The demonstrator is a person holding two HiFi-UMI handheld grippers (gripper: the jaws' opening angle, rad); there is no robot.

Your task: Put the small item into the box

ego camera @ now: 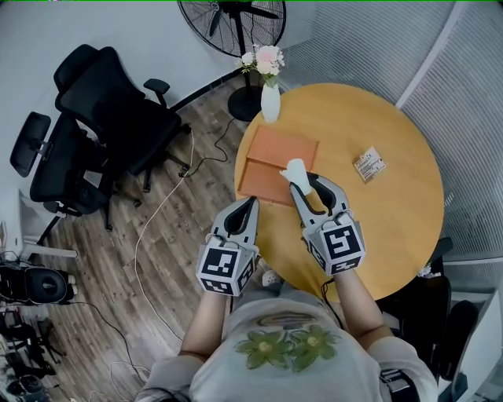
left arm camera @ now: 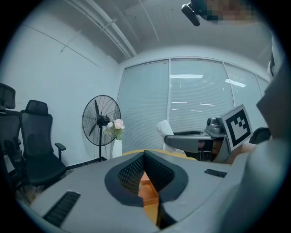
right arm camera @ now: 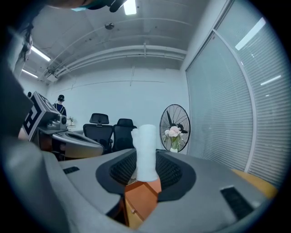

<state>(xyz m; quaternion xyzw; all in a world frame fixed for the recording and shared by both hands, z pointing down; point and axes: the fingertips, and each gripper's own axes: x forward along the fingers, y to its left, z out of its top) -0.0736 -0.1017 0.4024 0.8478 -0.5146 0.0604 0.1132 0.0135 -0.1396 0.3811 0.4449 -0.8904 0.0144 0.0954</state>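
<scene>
An orange box lies open on the left part of the round wooden table. My right gripper is shut on a small white item that stands upright between its pads, above the box's near edge. The right gripper view has the white item gripped between the jaws, with the orange box just below. My left gripper hangs at the table's left rim beside the box, its fingertips together and nothing held. The left gripper view shows the box through the slit under the jaws, and the white item to the right.
A small printed packet lies on the table to the right. A white vase with flowers stands at the table's far edge. On the wood floor are black office chairs, a standing fan and loose cables.
</scene>
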